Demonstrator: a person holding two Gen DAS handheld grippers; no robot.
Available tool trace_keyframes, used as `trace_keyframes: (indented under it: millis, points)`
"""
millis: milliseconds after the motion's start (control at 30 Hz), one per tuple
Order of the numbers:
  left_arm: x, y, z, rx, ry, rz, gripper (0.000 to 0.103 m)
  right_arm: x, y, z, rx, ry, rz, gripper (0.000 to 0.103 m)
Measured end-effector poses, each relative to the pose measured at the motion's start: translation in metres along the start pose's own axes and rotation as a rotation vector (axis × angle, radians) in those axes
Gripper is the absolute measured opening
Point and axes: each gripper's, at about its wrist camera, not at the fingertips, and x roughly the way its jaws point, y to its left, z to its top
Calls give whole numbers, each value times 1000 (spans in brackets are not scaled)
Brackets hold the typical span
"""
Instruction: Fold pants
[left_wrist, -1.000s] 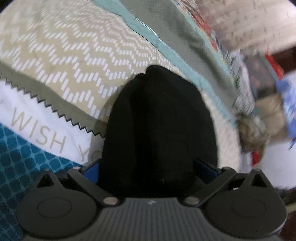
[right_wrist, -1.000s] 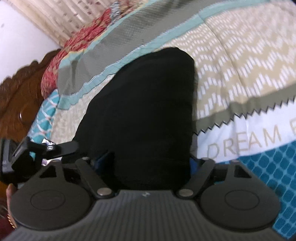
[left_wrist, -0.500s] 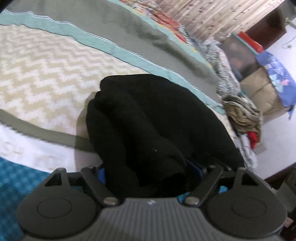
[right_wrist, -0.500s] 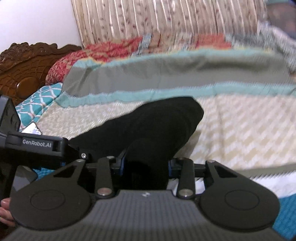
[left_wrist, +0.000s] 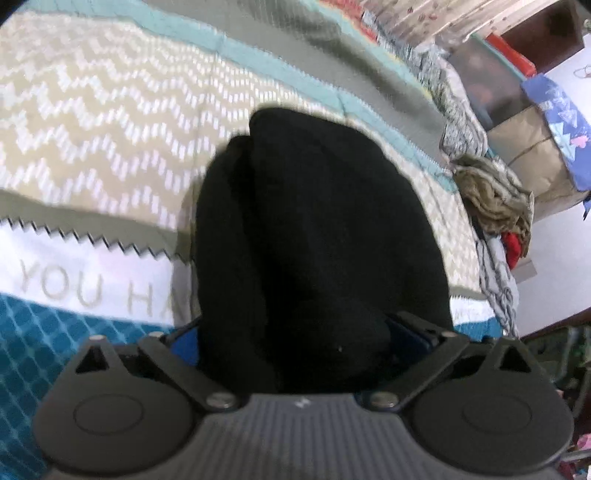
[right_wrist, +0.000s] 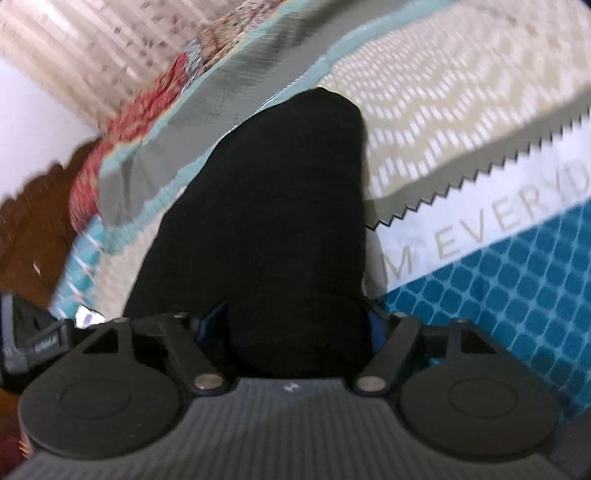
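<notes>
The black pants (left_wrist: 314, 236) hang folded over from my left gripper (left_wrist: 295, 343), which is shut on their near edge; the blue pads are mostly hidden by the cloth. In the right wrist view the same black pants (right_wrist: 266, 221) drape down from my right gripper (right_wrist: 291, 332), which is also shut on the cloth. The far end of the pants rests on the patterned bedspread (left_wrist: 96, 122), which also shows in the right wrist view (right_wrist: 461, 96). The left gripper's body (right_wrist: 33, 343) shows at the left edge of the right wrist view.
A pile of clothes (left_wrist: 495, 199) lies at the bed's right edge, with boxes and a blue bag (left_wrist: 554, 122) beyond. A carved wooden headboard (right_wrist: 33, 229) and a red patterned pillow (right_wrist: 122, 136) are at the left. A striped curtain (right_wrist: 92, 48) hangs behind.
Both grippers tilted up and then back down toward the bed with the pants still held. The pants hang more bunched and folded than a second ago.
</notes>
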Motion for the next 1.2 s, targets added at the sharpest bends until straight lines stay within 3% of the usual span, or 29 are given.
trace_keyframes:
  millis: [133,367,533,600,767,833,900,1067,1200]
  points:
    - [-11,5,7,5,-32,-4,103,2,-6,4,37,3,65,88]
    - [8,5,9,0,42,-9,103,-19,-9,12,30,-92,60,90]
    - [21,7,5,-19,59,-36,103,-2,-2,5,7,-19,75,91]
    - [21,7,2,-7,47,-25,101,0,11,-1,-78,-20,26,83]
    - [14,4,0,31,6,-34,75,-3,30,-5,-181,-37,-13,53]
    - [8,4,1,29,-10,-41,64,-6,44,-9,-265,-63,-51,50]
    - [1,1,3,30,-35,-55,60,-8,52,-8,-323,-89,-58,46]
    - [-12,-6,13,13,-94,-123,59,-26,58,4,-367,-177,-31,44]
    - [-2,-7,16,-1,-78,-149,60,-29,55,9,-399,-206,-51,44]
